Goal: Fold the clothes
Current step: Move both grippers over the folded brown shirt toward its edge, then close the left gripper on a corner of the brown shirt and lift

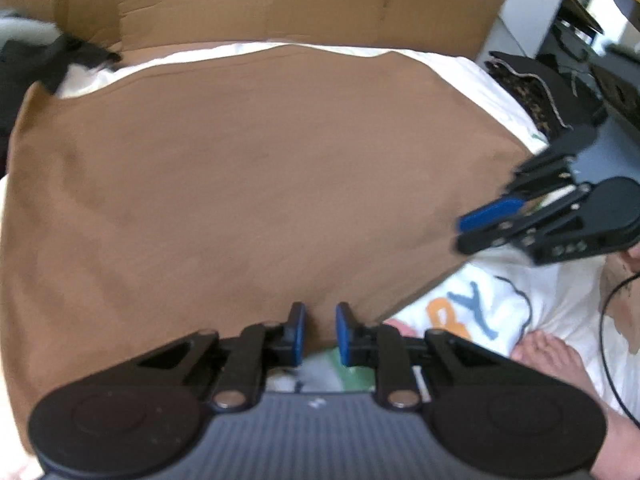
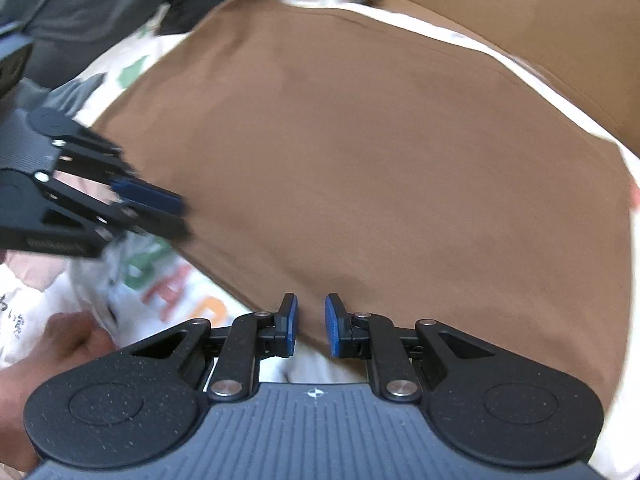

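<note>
A plain brown garment (image 1: 260, 168) lies spread flat on a white sheet with coloured letters (image 1: 476, 312). My left gripper (image 1: 320, 322) sits at the garment's near edge, its blue pads narrowed on a fold of the brown cloth. The right wrist view shows that same left gripper (image 2: 180, 216) from the side, biting the garment (image 2: 380, 168) at its left edge. My right gripper (image 2: 311, 320) is likewise shut on the near hem, brown cloth between its pads. In the left wrist view the right gripper (image 1: 460, 232) reaches in from the right onto the cloth's corner.
Flattened cardboard (image 1: 260, 4) stands behind the sheet. Dark clothes (image 2: 80, 0) are heaped at the far left. Dark patterned fabric (image 1: 532, 88) lies off the right side. A bare foot (image 1: 552, 356) and a black cable (image 1: 604, 340) rest on the sheet near me.
</note>
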### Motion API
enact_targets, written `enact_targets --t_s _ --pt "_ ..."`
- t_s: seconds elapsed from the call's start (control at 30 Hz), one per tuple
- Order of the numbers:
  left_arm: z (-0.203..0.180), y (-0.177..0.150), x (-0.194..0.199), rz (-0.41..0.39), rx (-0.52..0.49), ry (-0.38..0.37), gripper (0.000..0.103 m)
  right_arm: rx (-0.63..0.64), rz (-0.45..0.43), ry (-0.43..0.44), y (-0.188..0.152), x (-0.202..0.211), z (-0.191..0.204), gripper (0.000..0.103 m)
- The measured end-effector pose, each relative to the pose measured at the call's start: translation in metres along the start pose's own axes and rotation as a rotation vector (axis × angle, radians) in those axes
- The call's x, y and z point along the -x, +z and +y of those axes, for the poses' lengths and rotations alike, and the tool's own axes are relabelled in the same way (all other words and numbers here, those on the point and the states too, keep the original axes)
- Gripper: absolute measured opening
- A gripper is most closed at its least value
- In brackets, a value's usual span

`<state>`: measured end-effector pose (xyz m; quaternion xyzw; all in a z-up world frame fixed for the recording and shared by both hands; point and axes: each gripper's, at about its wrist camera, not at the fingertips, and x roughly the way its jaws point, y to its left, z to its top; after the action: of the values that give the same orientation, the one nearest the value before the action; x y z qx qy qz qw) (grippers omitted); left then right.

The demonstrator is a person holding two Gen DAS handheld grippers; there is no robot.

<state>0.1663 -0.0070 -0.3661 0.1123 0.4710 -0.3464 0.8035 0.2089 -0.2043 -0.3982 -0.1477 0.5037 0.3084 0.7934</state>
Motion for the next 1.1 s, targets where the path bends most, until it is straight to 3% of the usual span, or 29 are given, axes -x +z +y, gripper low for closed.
enact_targets --t_s 0.2,0.47,0.77,0.9,1.1 --pt "0.014 -0.008 0.010 0.004 0.051 0.045 0.019 -0.112 0.003 -0.056 -0.020 0.008 -0.031 0.020" --pt "0.038 -0.020 0.020 0.016 0.115 0.114 0.019 -0.155 -0.019 -0.136 -0.033 0.020 -0.049 0.020" --pt "0.068 -0.032 0.034 0.023 0.211 0.179 0.019 -0.282 0.001 -0.332 -0.069 0.035 -0.095 0.020" --pt "0.078 -0.039 0.045 0.015 0.249 0.220 0.018 -0.303 0.003 -0.350 -0.075 0.040 -0.104 0.019" --pt "0.100 -0.054 0.074 -0.035 0.393 0.309 0.020 -0.268 -0.003 -0.370 -0.072 0.048 -0.104 0.019"
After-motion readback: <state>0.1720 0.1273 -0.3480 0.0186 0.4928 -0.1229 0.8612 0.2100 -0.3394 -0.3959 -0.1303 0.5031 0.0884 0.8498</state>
